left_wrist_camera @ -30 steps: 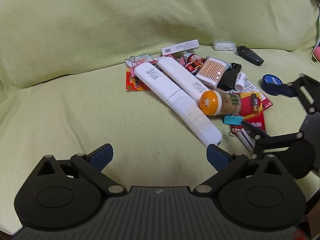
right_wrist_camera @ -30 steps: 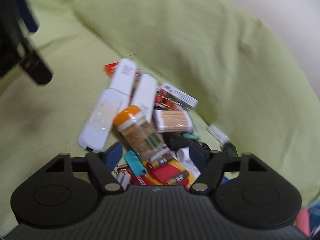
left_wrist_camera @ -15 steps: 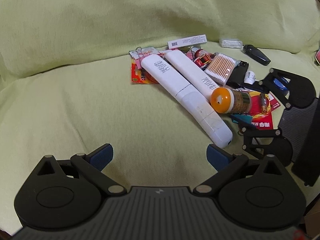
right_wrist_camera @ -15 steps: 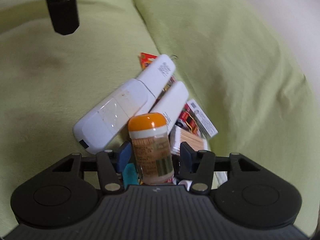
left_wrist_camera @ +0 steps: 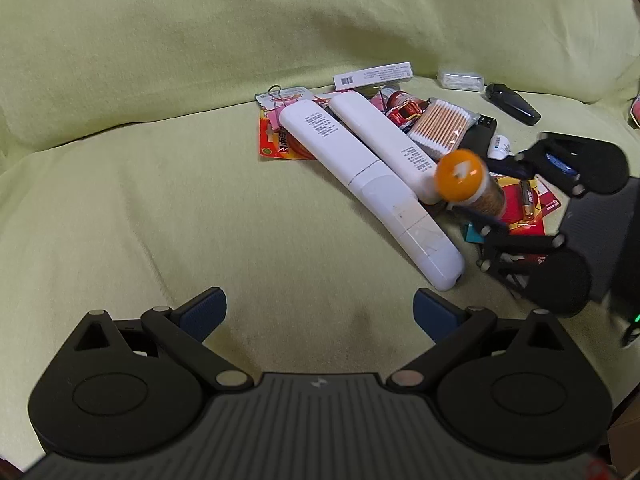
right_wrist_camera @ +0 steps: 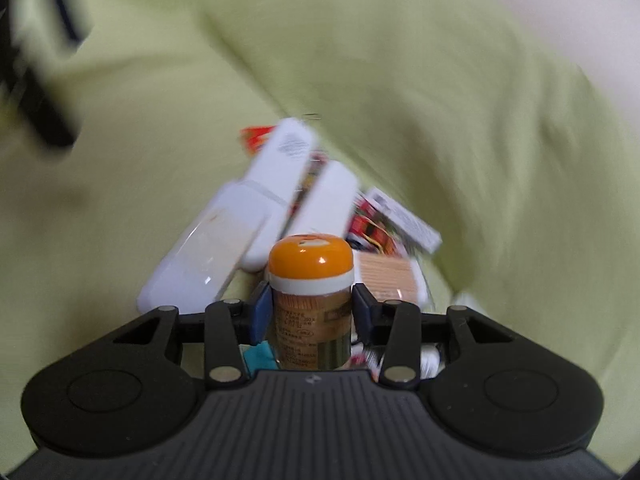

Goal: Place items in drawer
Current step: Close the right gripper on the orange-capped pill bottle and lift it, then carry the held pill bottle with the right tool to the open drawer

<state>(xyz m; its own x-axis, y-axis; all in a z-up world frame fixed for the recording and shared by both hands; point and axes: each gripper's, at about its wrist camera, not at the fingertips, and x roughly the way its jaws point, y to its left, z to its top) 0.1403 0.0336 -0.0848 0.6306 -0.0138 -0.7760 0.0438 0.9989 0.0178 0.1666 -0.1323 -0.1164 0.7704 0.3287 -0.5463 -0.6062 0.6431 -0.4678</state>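
The right tongs (right_wrist_camera: 311,312) are clamped on a clear bottle with an orange cap (right_wrist_camera: 310,258), one blue pad (right_wrist_camera: 261,312) against each side of its body. The bottle's label carries small print too blurred to read. In the left wrist view the same bottle (left_wrist_camera: 460,176) is lifted off the pile, cap facing the camera, with the right tongs (left_wrist_camera: 496,216) behind it; half a second ago it still lay on its side among the things.

Taking the bottle as the landmark: just left of it lie two long white remote controls (left_wrist_camera: 368,188), side by side, each with a block of black print that cannot be made out. Beyond the bottle is a clear pack of cotton swabs (left_wrist_camera: 442,128), and farther back a flat white box with a barcode (left_wrist_camera: 374,75). Under and to the right of the bottle sits a red battery card (left_wrist_camera: 528,200); its writing is illegible. A second red card (left_wrist_camera: 280,144) pokes out from under the far ends of the remotes, mostly covered. A black key fob (left_wrist_camera: 512,98) lies well beyond the bottle to the right.

Everything rests on a pale green sofa cover (left_wrist_camera: 160,200). The right wrist view is smeared by motion, so the pile behind the bottle is hard to read.

The left tongs (left_wrist_camera: 320,314) are spread wide and empty, hovering over bare cover nearer than the bottle.
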